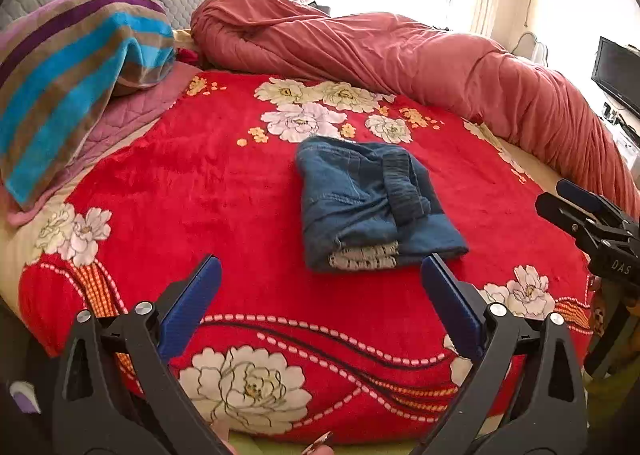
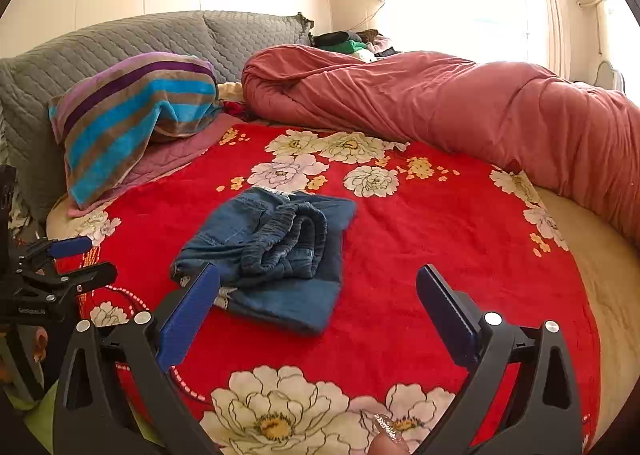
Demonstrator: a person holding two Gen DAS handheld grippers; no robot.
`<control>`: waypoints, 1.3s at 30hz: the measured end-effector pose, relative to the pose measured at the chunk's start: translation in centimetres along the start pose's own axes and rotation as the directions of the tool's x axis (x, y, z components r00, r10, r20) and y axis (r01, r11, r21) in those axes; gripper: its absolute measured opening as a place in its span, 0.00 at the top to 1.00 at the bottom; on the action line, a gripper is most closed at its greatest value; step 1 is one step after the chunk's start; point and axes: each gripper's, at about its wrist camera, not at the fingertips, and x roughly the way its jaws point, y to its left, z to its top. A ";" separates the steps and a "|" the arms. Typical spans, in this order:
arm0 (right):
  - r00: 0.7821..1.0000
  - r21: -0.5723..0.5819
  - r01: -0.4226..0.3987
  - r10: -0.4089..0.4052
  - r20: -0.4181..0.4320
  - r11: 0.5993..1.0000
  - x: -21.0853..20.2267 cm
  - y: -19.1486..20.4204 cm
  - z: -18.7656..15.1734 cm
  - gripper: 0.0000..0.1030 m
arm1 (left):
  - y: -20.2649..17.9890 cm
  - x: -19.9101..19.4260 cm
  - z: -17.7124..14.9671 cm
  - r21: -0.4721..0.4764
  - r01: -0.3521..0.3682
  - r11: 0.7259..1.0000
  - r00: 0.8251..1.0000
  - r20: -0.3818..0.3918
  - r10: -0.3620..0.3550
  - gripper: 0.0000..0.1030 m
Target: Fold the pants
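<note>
Blue denim pants (image 1: pixel 370 203) lie folded into a small bundle on the red flowered blanket (image 1: pixel 200 191), with the elastic waistband on top and a lace hem showing at the near edge. They also show in the right wrist view (image 2: pixel 272 255). My left gripper (image 1: pixel 320 267) is open and empty, held just short of the bundle's near edge. My right gripper (image 2: pixel 318 279) is open and empty, with its left finger in front of the bundle's near left corner. Each gripper shows at the edge of the other's view.
A rolled pink-red duvet (image 1: pixel 400 51) lies along the far and right side of the bed. A striped towel (image 1: pixel 72 79) covers a pillow at the left by the grey quilted headboard (image 2: pixel 120 43). A dark screen (image 1: pixel 618 73) stands at the far right.
</note>
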 end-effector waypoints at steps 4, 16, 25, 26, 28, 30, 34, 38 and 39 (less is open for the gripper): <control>1.000 0.009 0.003 -0.002 -0.016 1.000 -0.6 0.2 -0.7 0.05 | 0.1 -0.1 -0.8 -0.011 0.000 1.000 1.000 -0.014 0.000 0.09; 0.990 0.044 0.005 0.001 -0.139 0.999 1.1 1.4 -4.5 0.05 | -0.3 0.9 -2.6 -0.017 -0.010 1.000 0.996 -0.087 0.009 0.09; 0.987 0.054 0.019 -0.010 -0.159 0.998 2.2 1.4 -4.8 0.05 | -0.2 1.9 -3.2 -0.016 -0.019 1.000 0.992 -0.126 0.017 0.09; 0.987 0.056 0.018 -0.008 -0.160 0.998 2.2 1.3 -4.7 0.05 | -0.2 1.9 -3.2 -0.017 -0.018 1.000 0.992 -0.125 0.016 0.09; 0.987 0.061 0.013 -0.003 -0.158 0.998 2.2 1.2 -4.6 0.05 | -0.2 1.9 -3.2 -0.017 -0.020 1.000 0.992 -0.127 0.018 0.09; 0.988 0.058 0.012 -0.003 -0.157 0.998 2.2 1.1 -4.6 0.05 | -0.2 1.9 -3.3 -0.019 -0.025 1.000 0.991 -0.129 0.022 0.09; 0.987 0.066 0.012 -0.002 -0.160 0.998 2.2 1.1 -4.7 0.05 | 0.0 1.8 -3.2 -0.027 -0.025 0.999 0.992 -0.124 0.021 0.09; 0.987 0.070 0.013 -0.002 -0.161 0.997 2.2 0.8 -4.8 0.05 | -0.1 1.7 -3.3 -0.027 -0.029 0.999 0.992 -0.124 0.025 0.09; 0.987 0.071 0.012 -0.001 -0.160 0.997 2.2 0.8 -4.8 0.05 | -0.1 1.7 -3.3 -0.028 -0.030 0.999 0.992 -0.123 0.026 0.09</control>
